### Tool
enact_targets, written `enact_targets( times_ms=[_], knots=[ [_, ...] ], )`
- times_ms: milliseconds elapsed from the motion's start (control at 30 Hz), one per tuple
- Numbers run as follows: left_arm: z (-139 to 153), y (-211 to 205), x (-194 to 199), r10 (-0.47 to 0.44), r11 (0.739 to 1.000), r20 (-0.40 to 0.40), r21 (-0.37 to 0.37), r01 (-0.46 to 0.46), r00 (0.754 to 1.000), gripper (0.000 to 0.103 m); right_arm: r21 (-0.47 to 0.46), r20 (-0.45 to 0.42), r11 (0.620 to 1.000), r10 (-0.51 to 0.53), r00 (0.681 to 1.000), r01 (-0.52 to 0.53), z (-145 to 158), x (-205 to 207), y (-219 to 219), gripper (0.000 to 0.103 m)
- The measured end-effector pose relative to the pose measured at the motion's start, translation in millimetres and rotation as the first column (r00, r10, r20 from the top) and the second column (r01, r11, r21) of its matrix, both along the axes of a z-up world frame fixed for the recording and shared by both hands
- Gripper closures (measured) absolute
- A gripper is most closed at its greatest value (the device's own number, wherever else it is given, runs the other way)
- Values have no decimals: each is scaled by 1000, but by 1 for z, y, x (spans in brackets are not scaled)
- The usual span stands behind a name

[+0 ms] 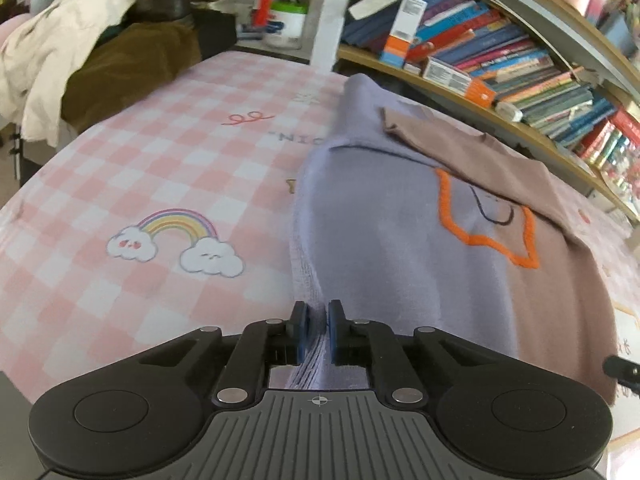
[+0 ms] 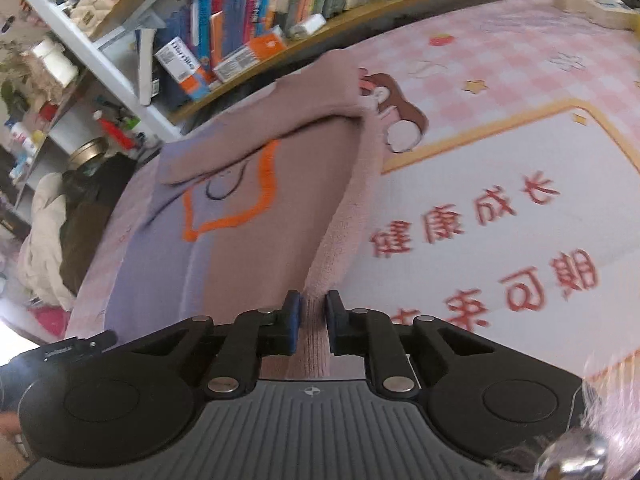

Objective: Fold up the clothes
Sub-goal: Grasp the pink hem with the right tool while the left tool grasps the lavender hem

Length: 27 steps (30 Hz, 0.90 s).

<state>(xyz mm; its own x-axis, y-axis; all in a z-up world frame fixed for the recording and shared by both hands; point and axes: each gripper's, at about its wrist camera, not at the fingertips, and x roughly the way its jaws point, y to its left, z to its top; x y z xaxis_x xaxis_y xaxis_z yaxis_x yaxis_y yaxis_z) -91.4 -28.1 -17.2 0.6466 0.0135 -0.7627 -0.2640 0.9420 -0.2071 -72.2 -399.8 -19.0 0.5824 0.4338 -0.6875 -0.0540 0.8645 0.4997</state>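
A two-tone sweater, lilac on one half (image 1: 384, 240) and dusty pink on the other (image 2: 288, 216), with an orange star outline (image 1: 484, 232), lies on the pink checked bed cover (image 1: 168, 152). One pink sleeve is folded across its chest (image 2: 256, 136). My left gripper (image 1: 318, 320) is shut on the lilac hem edge and lifts it. My right gripper (image 2: 312, 316) is shut on the pink hem edge (image 2: 332, 248) and lifts it too. The star also shows in the right wrist view (image 2: 236, 200).
A bookshelf full of books (image 1: 500, 52) runs along the far side of the bed. A heap of cream and brown clothes (image 1: 92, 60) lies at the bed's head. A white shelf with bottles and jars (image 2: 60, 92) stands beyond it.
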Motion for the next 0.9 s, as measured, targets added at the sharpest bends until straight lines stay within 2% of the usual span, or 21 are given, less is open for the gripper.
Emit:
enact_targets(
  times_ms=[200, 267, 400, 567, 800, 900],
  knots=[
    [-5, 12, 3, 49, 999, -19, -15, -50, 999, 91, -24, -19, 999, -41, 999, 41, -3, 16, 1, 77],
    [-7, 15, 5, 53, 998, -21, -24, -54, 998, 89, 0, -25, 997, -81, 996, 81, -6, 25, -6, 72],
    [-10, 17, 11, 39, 999, -17, -32, -39, 999, 87, 42, -32, 988, -145, 989, 147, -11, 50, -18, 70],
    [-10, 21, 20, 34, 998, -19, -55, -35, 999, 87, 86, -59, 986, -136, 989, 141, -18, 68, -19, 65],
    [-11, 24, 16, 48, 994, -17, -101, -49, 999, 87, 162, -149, 986, -15, 989, 40, -19, 36, -14, 66],
    [-11, 24, 13, 48, 992, -24, -118, -51, 999, 87, 186, -173, 980, -32, 984, 65, -21, 20, -20, 71]
  ],
)
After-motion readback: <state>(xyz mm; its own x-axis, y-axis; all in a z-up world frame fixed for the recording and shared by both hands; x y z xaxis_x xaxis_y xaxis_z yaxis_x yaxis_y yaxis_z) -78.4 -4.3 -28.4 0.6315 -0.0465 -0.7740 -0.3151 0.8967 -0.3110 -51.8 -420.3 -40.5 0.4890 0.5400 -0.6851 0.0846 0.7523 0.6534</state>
